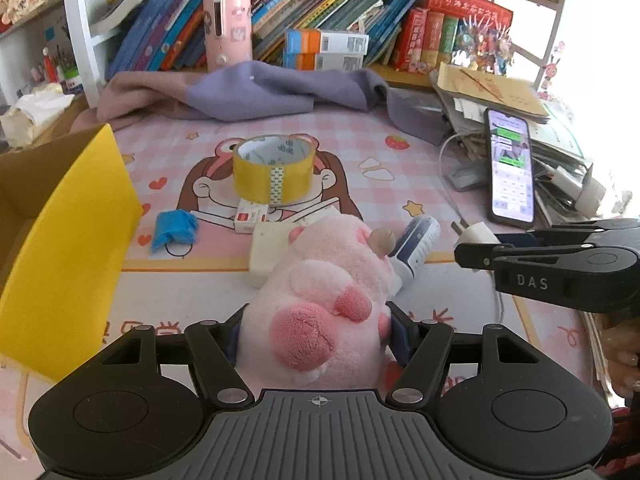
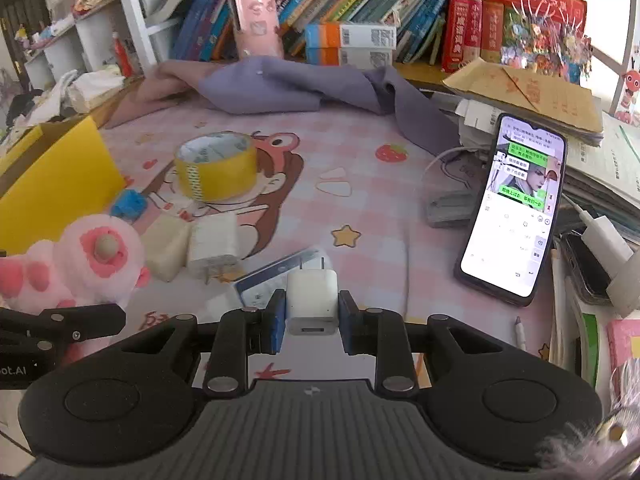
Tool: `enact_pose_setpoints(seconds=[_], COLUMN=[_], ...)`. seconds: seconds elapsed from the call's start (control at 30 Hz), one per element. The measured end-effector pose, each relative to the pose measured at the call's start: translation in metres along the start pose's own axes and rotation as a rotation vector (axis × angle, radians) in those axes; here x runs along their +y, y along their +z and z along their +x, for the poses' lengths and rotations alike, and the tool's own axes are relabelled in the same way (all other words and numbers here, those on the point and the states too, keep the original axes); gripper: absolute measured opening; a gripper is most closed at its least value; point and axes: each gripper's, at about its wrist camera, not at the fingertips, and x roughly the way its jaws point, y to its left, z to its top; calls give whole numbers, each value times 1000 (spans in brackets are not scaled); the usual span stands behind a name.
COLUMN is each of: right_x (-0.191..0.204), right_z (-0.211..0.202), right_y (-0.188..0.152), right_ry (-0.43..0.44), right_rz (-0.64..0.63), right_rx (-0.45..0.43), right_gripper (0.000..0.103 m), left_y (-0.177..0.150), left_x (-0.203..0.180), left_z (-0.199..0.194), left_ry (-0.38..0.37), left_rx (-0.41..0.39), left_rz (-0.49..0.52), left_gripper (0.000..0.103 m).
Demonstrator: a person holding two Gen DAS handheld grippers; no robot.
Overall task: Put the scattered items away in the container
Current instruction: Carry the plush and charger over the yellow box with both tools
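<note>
A: Where does the yellow box (image 1: 68,240) lie from the plush pig (image 1: 320,300)?
B: To the left, beside the left gripper (image 1: 316,332), which is clenched on the pig above the table (image 1: 400,152)
A: And the white charger (image 2: 312,300)?
B: Pinched in the right gripper (image 2: 312,320), prongs forward, farther from the box

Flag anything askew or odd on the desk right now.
Nothing spilled or damaged. The desk is cluttered: a purple cloth lies crumpled at the back, and papers are stacked unevenly behind the propped phone. The tape roll stands on its flat side, on top of a small box.
</note>
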Motion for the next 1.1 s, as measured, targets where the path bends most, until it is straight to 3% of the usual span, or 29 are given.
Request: enact_pose_setpoints(seconds=[0.23,0.57,0.83,1.1], right_x=[24,74,140,204], right_z=[-14,-49,-72,-86], right_y=[-17,-36,-55,-94], right_ry=[-1,-95,-120,-121], right_rz=[-4,13,-6,12], right_rx=[9,-50,-69,-55], right_gripper=[25,25,25,25], left_y=[-23,-49,-82,-121], left_x=[12,38,79,120], left_z=[-15,-51,-91,-121], left_ry=[-37,-136,-172,-168], left_rx=[2,-91,-123,-102], left_rz=[0,85,101,116], left_gripper=[66,66,66,66])
